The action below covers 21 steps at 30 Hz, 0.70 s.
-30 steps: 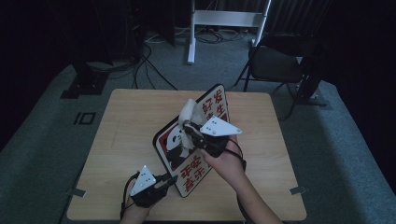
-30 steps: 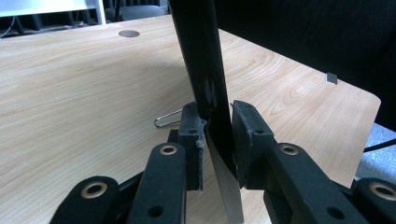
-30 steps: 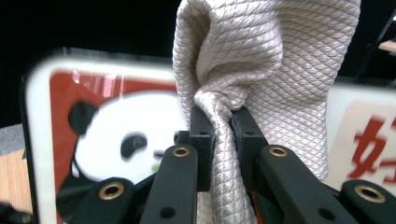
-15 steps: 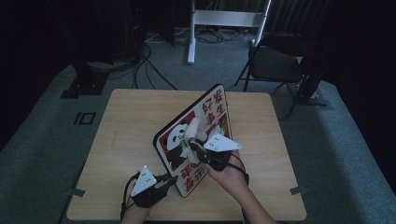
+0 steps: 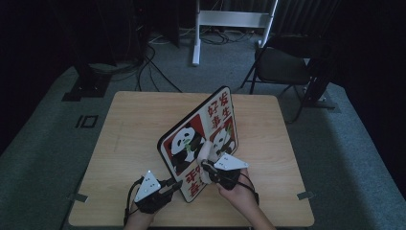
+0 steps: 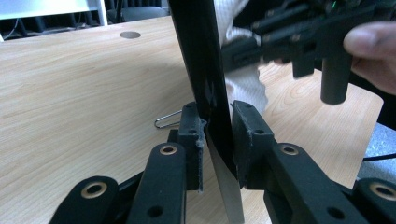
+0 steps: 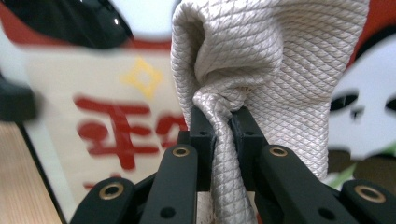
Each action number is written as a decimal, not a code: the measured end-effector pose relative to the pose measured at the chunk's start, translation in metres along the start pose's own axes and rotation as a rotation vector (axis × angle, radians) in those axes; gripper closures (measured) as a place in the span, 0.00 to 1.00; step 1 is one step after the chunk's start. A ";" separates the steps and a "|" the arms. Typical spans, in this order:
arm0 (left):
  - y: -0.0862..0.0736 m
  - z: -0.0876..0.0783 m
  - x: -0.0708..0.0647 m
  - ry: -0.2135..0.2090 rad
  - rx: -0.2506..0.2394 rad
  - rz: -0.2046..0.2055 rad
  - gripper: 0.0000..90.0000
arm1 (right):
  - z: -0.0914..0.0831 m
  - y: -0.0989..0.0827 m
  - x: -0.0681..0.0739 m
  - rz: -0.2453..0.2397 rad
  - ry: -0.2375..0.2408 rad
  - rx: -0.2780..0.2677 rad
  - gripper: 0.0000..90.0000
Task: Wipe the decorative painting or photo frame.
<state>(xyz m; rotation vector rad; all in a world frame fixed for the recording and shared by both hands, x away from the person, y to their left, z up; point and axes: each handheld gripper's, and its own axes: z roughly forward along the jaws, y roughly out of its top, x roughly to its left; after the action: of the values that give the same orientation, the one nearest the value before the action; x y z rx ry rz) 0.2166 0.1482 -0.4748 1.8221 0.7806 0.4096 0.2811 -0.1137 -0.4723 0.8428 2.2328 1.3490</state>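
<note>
A: What is differing from the earlier high-view frames?

B: The right gripper (image 5: 207, 167) is sitting lower in the frame. One second ago it was holding the cloth (image 5: 205, 154) near the upper middle of the board (image 5: 198, 143); now the cloth is lying against the board's lower half, just right of frame center. The left gripper (image 5: 173, 184) is staying in the same place at the lower left of the board. The board is keeping its tilt.

A: How is the board looking?

B: It is a flat panel with rounded corners and a dark edge, standing on its lower corner on the table (image 5: 129, 124) and leaning. Its face is showing panda pictures on red squares and red characters on white squares. In the left gripper view the board (image 6: 201, 60) is appearing edge-on as a dark strip at the top center.

A: And the cloth?

B: It is pale, with a fine diamond weave, and bunched. In the right gripper view the cloth (image 7: 271, 60) is spreading across the upper center and right.

A: Where are they lying relative to the jaws?

B: The left jaws are clamping the board's lower edge between both pads. The right jaws are closing tightly on a pinched fold of cloth, with the bunch pressing against the board's face.
</note>
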 end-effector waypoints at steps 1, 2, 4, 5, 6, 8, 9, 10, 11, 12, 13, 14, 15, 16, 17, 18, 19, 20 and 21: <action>0.000 0.000 0.000 0.000 -0.001 -0.001 0.84 | 0.001 -0.003 -0.001 0.002 -0.003 0.010 0.91; 0.000 0.000 0.000 0.000 -0.001 -0.001 0.84 | 0.001 -0.007 -0.001 0.003 -0.005 0.019 0.91; 0.000 0.000 0.000 0.000 -0.001 -0.001 0.84 | 0.003 -0.013 -0.002 0.011 -0.005 0.031 0.91; 0.000 0.000 0.000 0.000 0.000 0.000 0.84 | 0.003 -0.016 -0.002 0.014 -0.006 0.038 0.91; 0.000 0.000 0.000 0.001 -0.001 0.000 0.84 | 0.004 -0.020 -0.002 0.017 -0.005 0.045 0.91; 0.000 0.000 0.000 0.001 0.000 0.002 0.84 | 0.005 -0.027 -0.002 0.031 -0.005 0.058 0.91; 0.000 0.000 0.000 0.001 -0.001 -0.002 0.84 | 0.006 -0.030 -0.002 0.031 -0.005 0.065 0.91; 0.000 0.000 0.000 0.000 -0.001 0.000 0.84 | 0.007 -0.032 -0.001 0.035 -0.005 0.071 0.91; 0.000 0.000 0.000 0.000 0.000 0.000 0.84 | 0.007 -0.035 -0.001 0.038 -0.004 0.078 0.91; 0.000 0.000 0.000 0.000 -0.002 -0.002 0.84 | 0.008 -0.037 -0.001 0.040 -0.005 0.085 0.91; 0.000 0.000 0.000 0.001 -0.002 -0.001 0.84 | 0.008 -0.039 -0.001 0.041 -0.004 0.088 0.91; 0.000 0.000 0.000 0.001 -0.001 0.000 0.84 | 0.008 -0.042 -0.001 0.045 -0.004 0.093 0.91; 0.000 0.000 0.000 0.001 -0.002 0.000 0.84 | 0.009 -0.044 -0.002 0.047 -0.004 0.099 0.91; 0.000 0.000 0.000 0.001 -0.002 -0.002 0.84 | 0.009 -0.046 -0.002 0.050 -0.004 0.103 0.91; 0.000 0.000 0.000 0.001 -0.002 -0.002 0.84 | 0.010 -0.048 -0.001 0.050 -0.004 0.110 0.91; 0.000 0.000 0.000 0.001 -0.001 0.002 0.84 | 0.011 -0.050 -0.001 0.052 -0.004 0.115 0.91; 0.000 0.000 0.000 0.000 -0.002 -0.001 0.84 | 0.011 -0.053 -0.001 0.055 -0.003 0.125 0.91; 0.000 0.000 0.000 0.000 -0.002 -0.001 0.84 | 0.012 -0.056 -0.002 0.056 -0.003 0.133 0.91; 0.000 0.000 0.000 0.001 -0.002 -0.001 0.84 | 0.012 -0.058 -0.002 0.059 -0.003 0.138 0.91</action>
<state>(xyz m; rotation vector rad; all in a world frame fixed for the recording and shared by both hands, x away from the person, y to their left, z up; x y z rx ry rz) 0.2164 0.1479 -0.4750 1.8193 0.7812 0.4103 0.2732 -0.1273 -0.5296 0.9647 2.3373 1.2289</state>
